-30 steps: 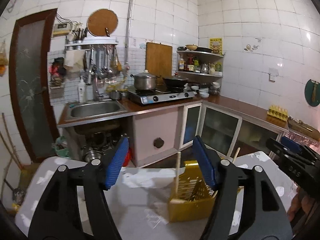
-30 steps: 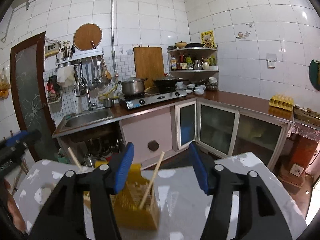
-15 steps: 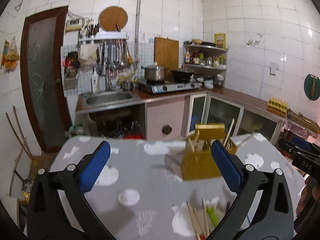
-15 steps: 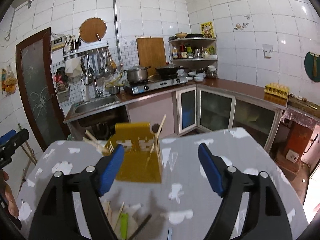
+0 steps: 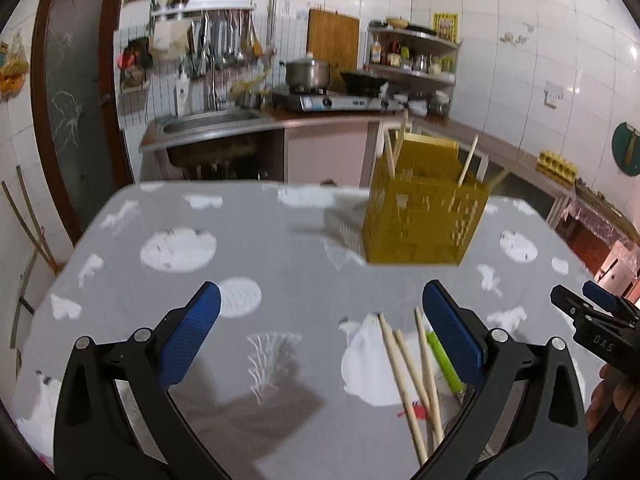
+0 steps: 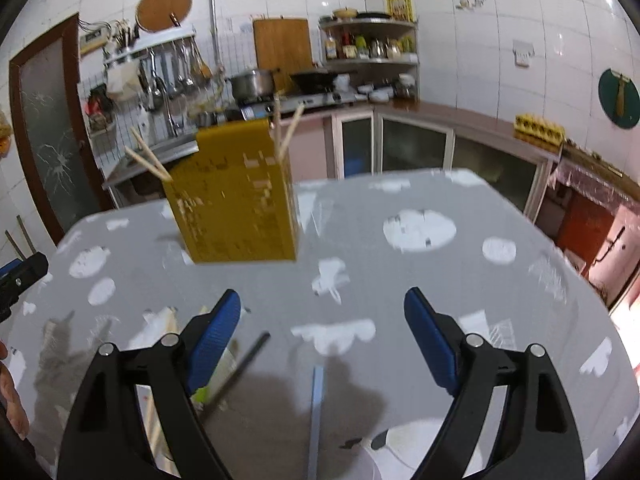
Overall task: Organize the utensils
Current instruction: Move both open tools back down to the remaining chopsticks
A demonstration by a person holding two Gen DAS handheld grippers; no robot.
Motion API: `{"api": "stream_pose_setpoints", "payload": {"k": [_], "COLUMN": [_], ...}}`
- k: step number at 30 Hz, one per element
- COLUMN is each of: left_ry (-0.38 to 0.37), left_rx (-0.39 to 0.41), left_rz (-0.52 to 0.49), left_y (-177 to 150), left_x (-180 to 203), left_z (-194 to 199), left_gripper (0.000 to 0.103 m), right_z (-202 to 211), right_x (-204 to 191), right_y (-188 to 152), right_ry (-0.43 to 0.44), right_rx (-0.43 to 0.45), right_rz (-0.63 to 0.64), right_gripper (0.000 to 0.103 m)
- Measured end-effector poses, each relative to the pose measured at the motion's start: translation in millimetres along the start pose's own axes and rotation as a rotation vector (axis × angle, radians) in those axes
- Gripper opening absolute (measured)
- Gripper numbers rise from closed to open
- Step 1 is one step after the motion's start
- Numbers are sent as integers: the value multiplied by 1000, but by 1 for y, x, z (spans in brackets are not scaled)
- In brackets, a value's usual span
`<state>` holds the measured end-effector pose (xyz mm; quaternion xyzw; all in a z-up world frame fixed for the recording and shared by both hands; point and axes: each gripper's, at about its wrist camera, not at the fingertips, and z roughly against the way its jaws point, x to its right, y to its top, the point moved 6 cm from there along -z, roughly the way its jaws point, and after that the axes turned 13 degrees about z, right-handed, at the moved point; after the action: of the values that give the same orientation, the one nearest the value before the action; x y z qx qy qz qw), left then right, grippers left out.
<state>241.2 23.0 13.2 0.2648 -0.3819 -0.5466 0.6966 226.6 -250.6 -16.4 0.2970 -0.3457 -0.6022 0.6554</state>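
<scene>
A yellow perforated utensil holder (image 5: 424, 220) stands on the grey patterned table (image 5: 240, 248) with several wooden chopsticks sticking out of it; it also shows in the right wrist view (image 6: 236, 204). Loose wooden chopsticks (image 5: 408, 368) and a green utensil (image 5: 442, 356) lie on the table by my left gripper's right finger. My left gripper (image 5: 320, 336) is open and empty above the table. My right gripper (image 6: 322, 340) is open and empty. A dark stick (image 6: 240, 364) and a light blue stick (image 6: 316, 412) lie near it.
The right gripper shows at the right edge of the left wrist view (image 5: 596, 320). Behind the table are a sink (image 5: 212, 120), a stove with a pot (image 5: 308, 74), cabinets and a corner shelf (image 6: 372, 44). A brown door (image 5: 76, 92) is at left.
Both grippers have pulled back and tilted down over the table. The holder now looks farther away, and the loose chopsticks and sticks have come into view. Both jaws have opened wider.
</scene>
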Motion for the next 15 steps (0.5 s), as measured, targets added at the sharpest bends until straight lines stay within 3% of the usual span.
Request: {"api": "stream_pose_setpoints", "payload": {"k": [15], "left_ry": [47], "left_rx": [-199], "left_rz": [7], "left_y": [-50], "left_x": [11], "left_z": [-66], "left_gripper": [98], "right_z": [-47], "right_x": [2], "right_y": [-41], "right_ry": [-38], "right_rx": [-178], "right_rz": [13], "right_gripper": [79]}}
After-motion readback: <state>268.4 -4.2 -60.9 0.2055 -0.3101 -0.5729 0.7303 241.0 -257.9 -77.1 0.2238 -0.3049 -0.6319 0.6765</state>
